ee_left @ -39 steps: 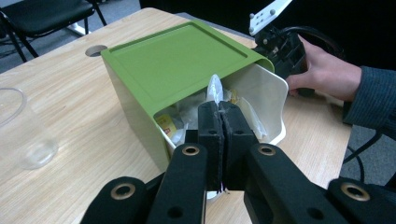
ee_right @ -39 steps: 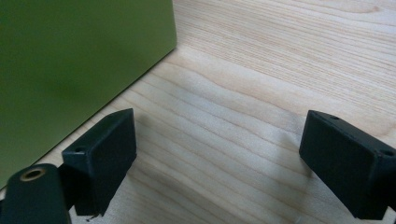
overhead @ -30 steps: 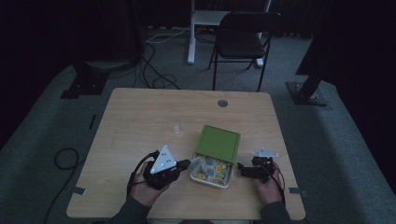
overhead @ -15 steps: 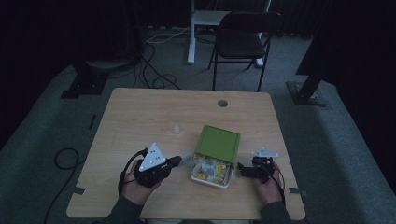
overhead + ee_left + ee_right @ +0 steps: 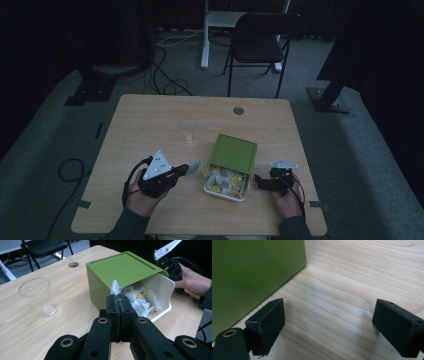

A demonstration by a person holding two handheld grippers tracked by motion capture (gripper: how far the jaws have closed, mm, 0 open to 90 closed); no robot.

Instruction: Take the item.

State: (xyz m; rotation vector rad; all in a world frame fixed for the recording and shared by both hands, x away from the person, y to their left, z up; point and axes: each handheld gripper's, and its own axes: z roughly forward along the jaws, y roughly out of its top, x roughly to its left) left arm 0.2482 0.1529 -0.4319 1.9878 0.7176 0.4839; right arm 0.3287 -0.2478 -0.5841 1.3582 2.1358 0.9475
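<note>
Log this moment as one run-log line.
left gripper: shut on tea bag, beside box | right gripper: open, empty, by box's side | cup: upright, empty, apart from box

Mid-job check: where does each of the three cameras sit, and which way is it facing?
High view: above the person's side, facing forward and down at the table; forearms, both hands show.
Left gripper view: on the left claw, shut on a tea bag, facing the green box.
Right gripper view: on the right claw, open, beside the box.
Shared: the box, the tabletop.
</note>
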